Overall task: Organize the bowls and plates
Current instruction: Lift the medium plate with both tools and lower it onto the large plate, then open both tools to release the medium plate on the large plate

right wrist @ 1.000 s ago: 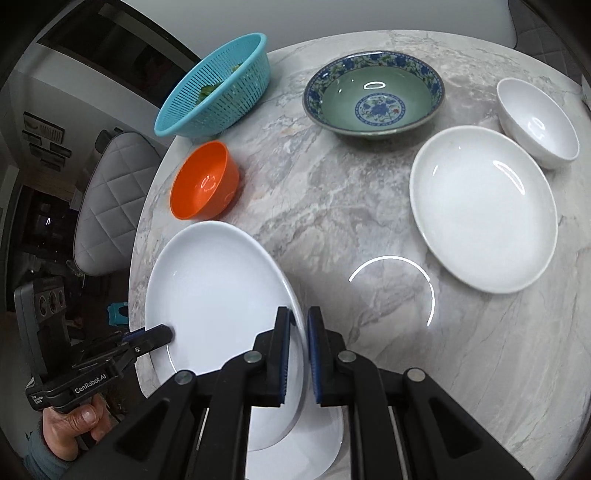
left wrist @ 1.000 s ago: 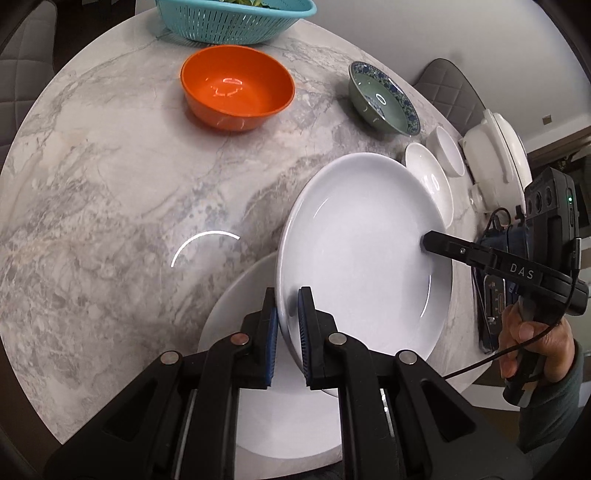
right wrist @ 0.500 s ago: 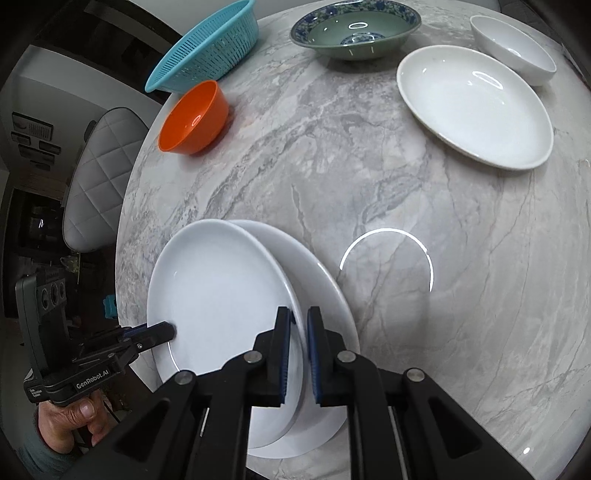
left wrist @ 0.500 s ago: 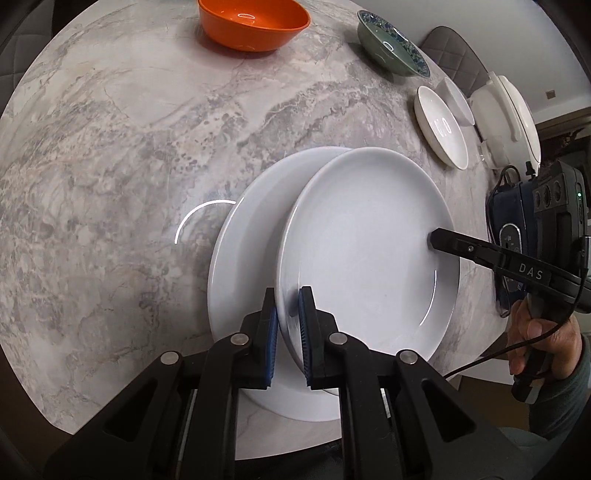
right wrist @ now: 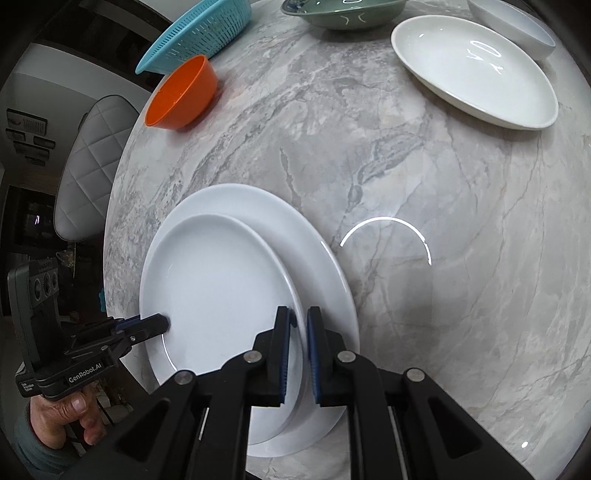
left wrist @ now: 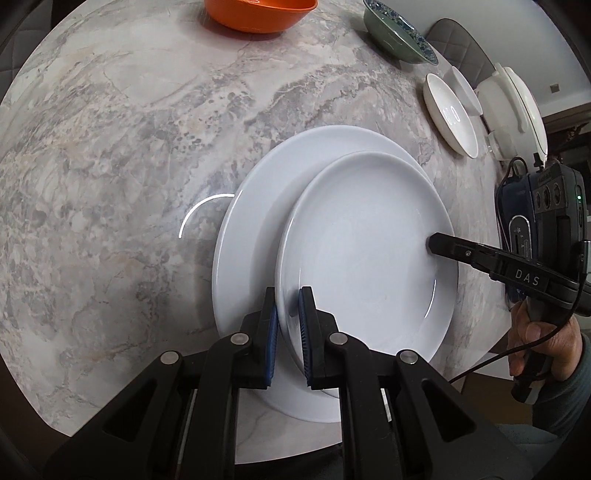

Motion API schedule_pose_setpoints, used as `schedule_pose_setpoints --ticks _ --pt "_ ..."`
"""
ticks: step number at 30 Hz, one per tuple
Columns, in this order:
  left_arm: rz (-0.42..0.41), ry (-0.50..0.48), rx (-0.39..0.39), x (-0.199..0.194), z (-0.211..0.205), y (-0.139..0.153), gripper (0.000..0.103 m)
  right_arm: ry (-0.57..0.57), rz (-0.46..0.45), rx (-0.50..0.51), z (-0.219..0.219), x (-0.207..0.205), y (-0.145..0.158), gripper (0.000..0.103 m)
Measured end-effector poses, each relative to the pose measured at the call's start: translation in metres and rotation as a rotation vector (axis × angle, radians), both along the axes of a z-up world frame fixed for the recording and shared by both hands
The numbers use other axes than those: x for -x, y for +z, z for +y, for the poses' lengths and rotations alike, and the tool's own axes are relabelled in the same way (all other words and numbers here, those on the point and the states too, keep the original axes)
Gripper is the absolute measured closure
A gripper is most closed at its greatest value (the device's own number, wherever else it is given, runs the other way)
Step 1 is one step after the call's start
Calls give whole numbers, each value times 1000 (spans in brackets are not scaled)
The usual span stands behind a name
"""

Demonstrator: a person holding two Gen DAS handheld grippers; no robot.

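Note:
A white plate [left wrist: 365, 258] [right wrist: 218, 288] is held by both grippers at opposite rims, just over a larger white plate [left wrist: 255, 199] [right wrist: 314, 251] that lies on the marble table. My left gripper [left wrist: 288, 314] is shut on the held plate's near rim; it also shows in the right wrist view [right wrist: 162, 323]. My right gripper [right wrist: 298, 332] is shut on the opposite rim; it also shows in the left wrist view [left wrist: 430, 245]. The held plate sits off-centre on the larger one, low and nearly flat.
An orange bowl [left wrist: 258, 14] [right wrist: 181, 96], a teal colander [right wrist: 195, 35], a green patterned bowl [left wrist: 399, 35] [right wrist: 343, 14], a smaller white plate [left wrist: 448, 114] [right wrist: 472, 70], a small white bowl [right wrist: 517, 26] and a white lidded pot [left wrist: 517, 107] stand further back. The table edge [right wrist: 110, 236] is close by.
Both grippers have lowered the held plate onto the larger plate and levelled it. The far bowls have slid toward the top of both views.

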State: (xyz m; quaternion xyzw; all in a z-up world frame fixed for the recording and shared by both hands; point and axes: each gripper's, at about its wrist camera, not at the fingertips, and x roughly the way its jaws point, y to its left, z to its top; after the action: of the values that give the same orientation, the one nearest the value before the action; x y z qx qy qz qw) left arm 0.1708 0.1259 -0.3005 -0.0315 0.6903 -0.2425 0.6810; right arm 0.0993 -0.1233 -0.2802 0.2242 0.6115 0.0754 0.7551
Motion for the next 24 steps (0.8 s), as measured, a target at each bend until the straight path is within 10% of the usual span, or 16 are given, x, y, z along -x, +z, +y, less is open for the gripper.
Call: schedule_pose_setpoints --ticks 17,20,24 --pt "-43 -14 -20 -1 -7 0 91 86 -65 126 16 5 6 89" --pt "-51 -3 9 1 -3 2 79 104 -86 157 20 8 7 88" --pt "-105 -17 62 5 -3 17 37 125 -106 178 27 10 8 78"
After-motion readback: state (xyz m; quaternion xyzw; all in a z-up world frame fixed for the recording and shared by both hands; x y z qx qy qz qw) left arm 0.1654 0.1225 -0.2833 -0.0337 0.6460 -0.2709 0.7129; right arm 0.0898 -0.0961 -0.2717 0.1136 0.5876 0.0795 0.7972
